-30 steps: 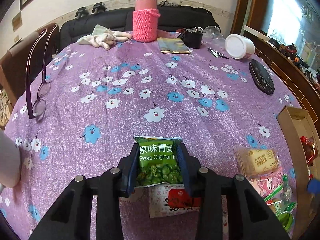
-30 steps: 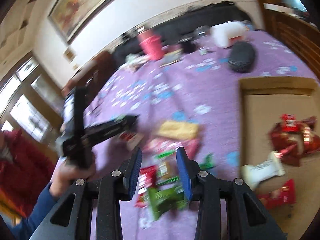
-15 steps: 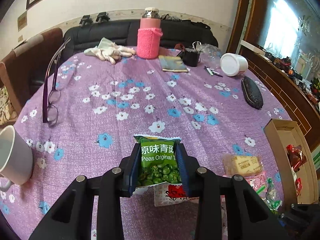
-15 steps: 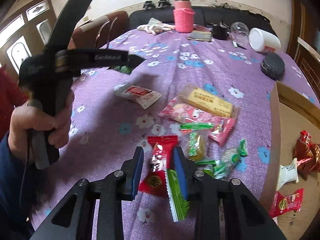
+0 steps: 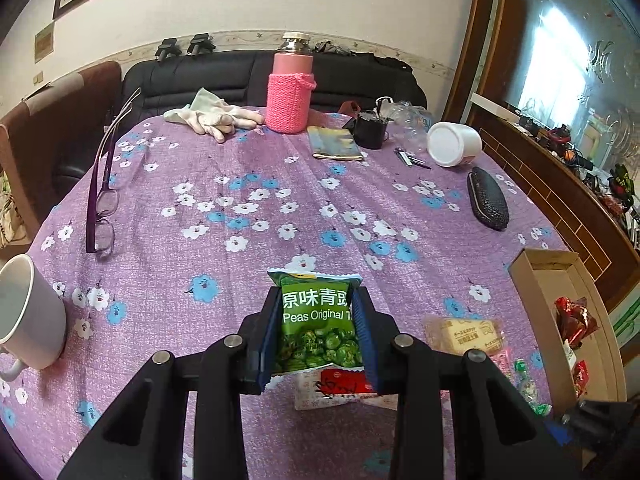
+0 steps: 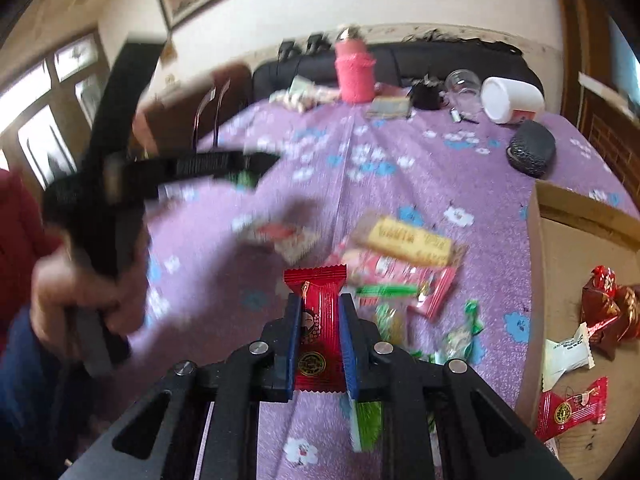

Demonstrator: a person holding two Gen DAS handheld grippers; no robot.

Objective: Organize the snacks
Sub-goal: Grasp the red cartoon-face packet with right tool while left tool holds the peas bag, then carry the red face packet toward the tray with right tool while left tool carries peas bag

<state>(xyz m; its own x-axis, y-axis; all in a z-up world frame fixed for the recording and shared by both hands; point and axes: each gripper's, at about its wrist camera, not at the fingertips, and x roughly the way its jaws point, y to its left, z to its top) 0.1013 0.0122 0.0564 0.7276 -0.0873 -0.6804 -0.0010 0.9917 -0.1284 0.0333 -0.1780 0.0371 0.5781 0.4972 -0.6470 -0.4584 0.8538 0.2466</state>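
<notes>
My left gripper (image 5: pixel 316 292) is shut on a green pea packet (image 5: pixel 316 320) and holds it above the purple flowered tablecloth (image 5: pixel 248 240). A white-and-red packet (image 5: pixel 336 388) lies under it. In the right wrist view, my right gripper (image 6: pixel 319 300) has its jaws closing on a red snack packet (image 6: pixel 316 324), and both pads touch its sides. Beyond it lies a pile of loose snacks (image 6: pixel 400 276) with a yellow packet (image 6: pixel 412 240) on top. The cardboard box (image 6: pixel 580 208) at the right holds several red and white packets. A hand (image 6: pixel 80 300) carries the left gripper at the left.
A white mug (image 5: pixel 28 312) stands at the left edge, with purple glasses (image 5: pixel 102 200) beyond it. At the far side are a pink-sleeved bottle (image 5: pixel 290 96), gloves (image 5: pixel 212 118), a white jar (image 5: pixel 454 144) and a black case (image 5: pixel 488 198). The box rim (image 5: pixel 536 280) is on the right.
The right gripper's jaws have come together around the red packet, which now sits between the pads. The left gripper has risen with the pea packet, so more of the table shows.
</notes>
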